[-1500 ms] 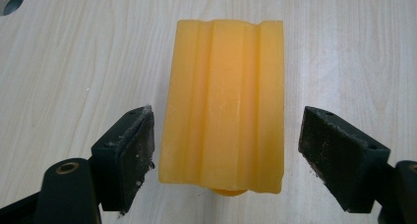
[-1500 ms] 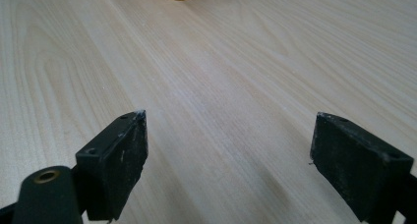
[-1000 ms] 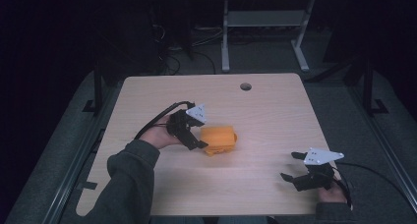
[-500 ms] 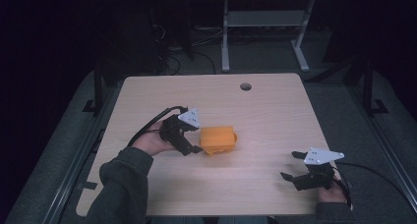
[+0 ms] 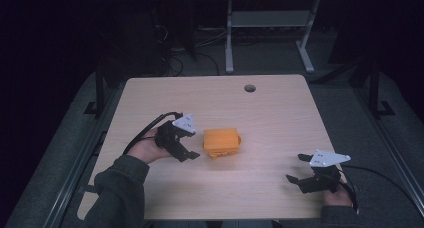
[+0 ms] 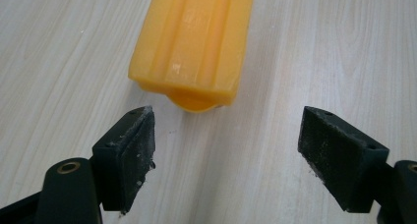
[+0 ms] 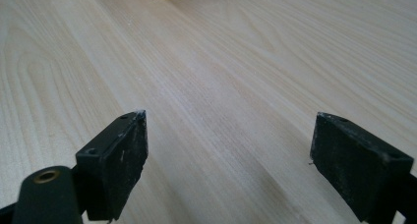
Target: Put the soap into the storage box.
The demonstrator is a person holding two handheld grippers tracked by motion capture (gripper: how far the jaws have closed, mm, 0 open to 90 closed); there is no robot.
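An orange block [image 5: 222, 142] lies flat near the middle of the wooden table [image 5: 260, 113]. The left gripper [image 5: 192, 150] sits just beside the block on its left, jaws spread wide and holding nothing, bare wood between them. The right gripper [image 5: 296, 169], also spread and holding nothing, rests well apart from the block, toward the near right corner. A round cable hole [image 5: 249, 88] lies beyond the block

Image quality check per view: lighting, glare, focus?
High view: dim, dark surround, only the table lit, orange block soft. Left gripper view: bright, sharp, faint sheen on the block's top. Right gripper view: even light, wood grain crisp, no glare.
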